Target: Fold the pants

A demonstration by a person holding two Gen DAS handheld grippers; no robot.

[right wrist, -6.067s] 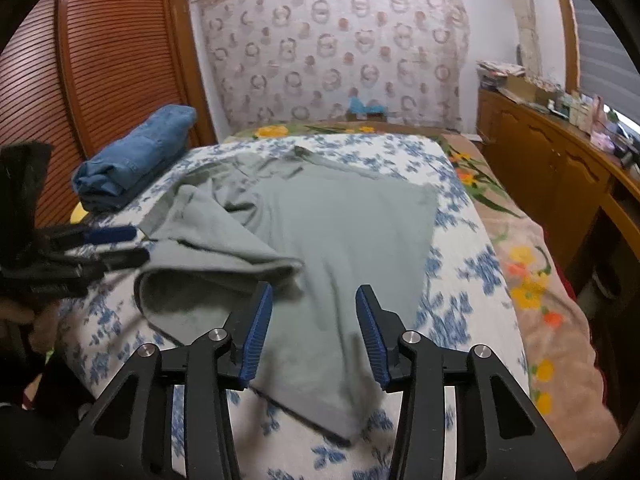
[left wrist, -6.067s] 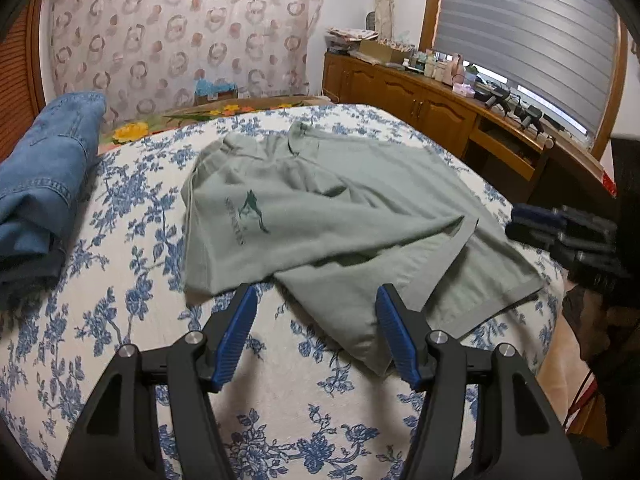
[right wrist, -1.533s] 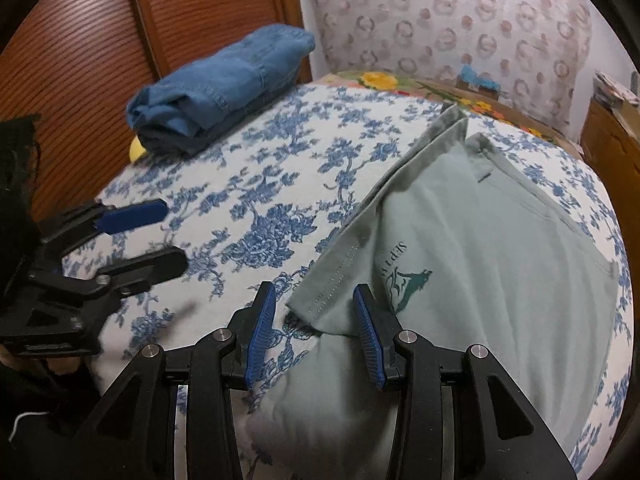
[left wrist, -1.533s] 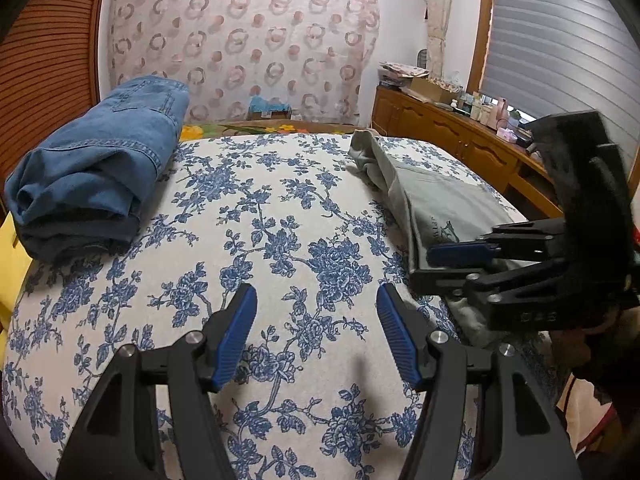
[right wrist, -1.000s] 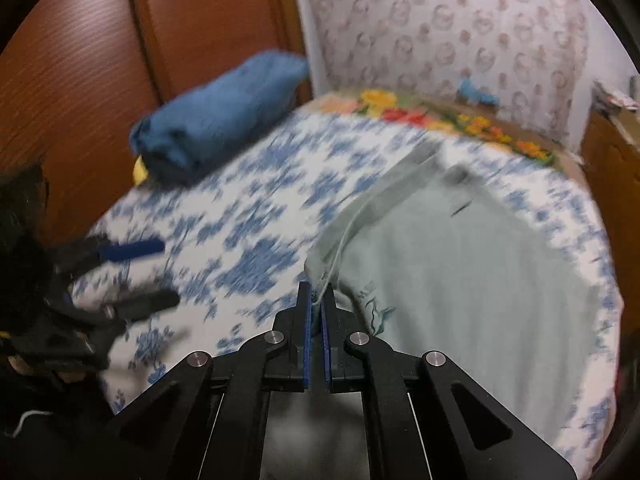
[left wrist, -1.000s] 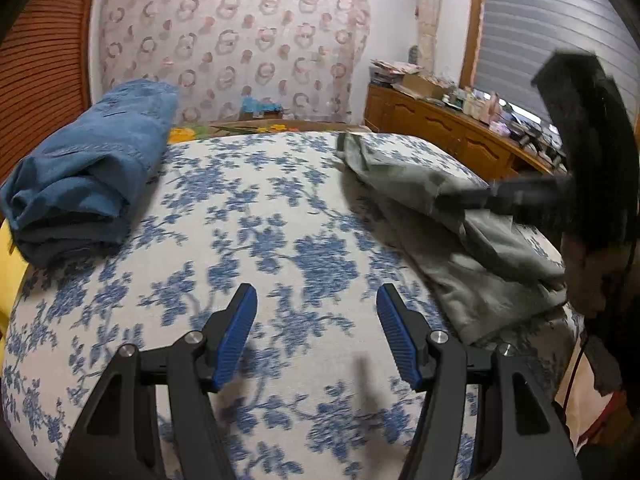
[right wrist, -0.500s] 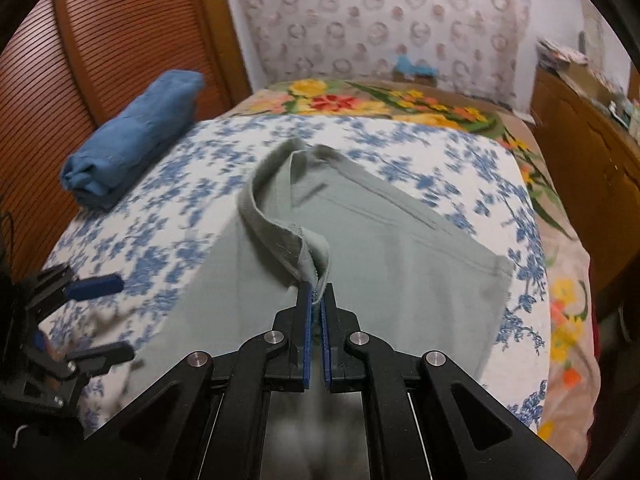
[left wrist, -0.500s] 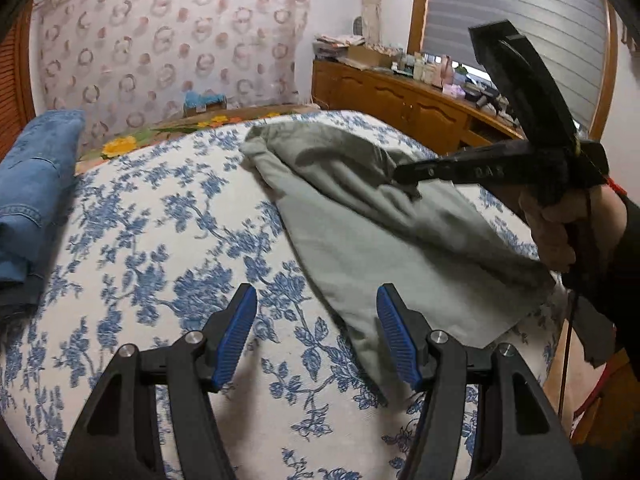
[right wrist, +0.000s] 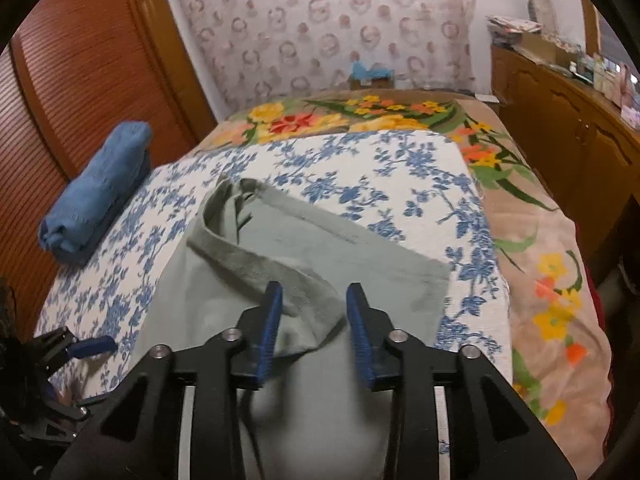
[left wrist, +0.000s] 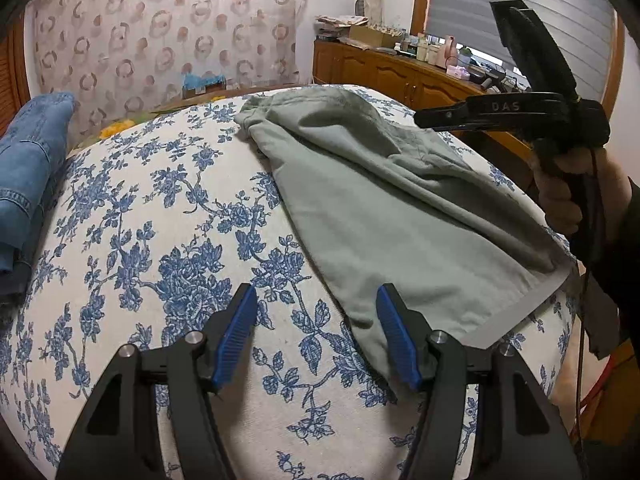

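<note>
Grey-green pants (left wrist: 400,208) lie folded lengthwise on the blue-flowered bedspread (left wrist: 160,220), on its right side. In the right wrist view the pants (right wrist: 340,248) show their waistband fold curling up just ahead of my right gripper (right wrist: 314,300), which is open with the waistband edge lying between its blue pads. My left gripper (left wrist: 316,312) is open and empty above the spread, its right pad over the pants' near corner. The right gripper also shows in the left wrist view (left wrist: 420,120), above the pants.
Folded blue jeans (left wrist: 28,160) lie at the bed's left edge, also in the right wrist view (right wrist: 96,196). A wooden sideboard (left wrist: 400,76) with clutter runs along the right. A flowered blanket (right wrist: 540,280) lies under the spread. Wooden slatted doors (right wrist: 80,60) stand at left.
My right gripper, shut on the waistband half a second ago, has opened and let it drop onto the pants. The pants now lie flatter. The left gripper stayed open.
</note>
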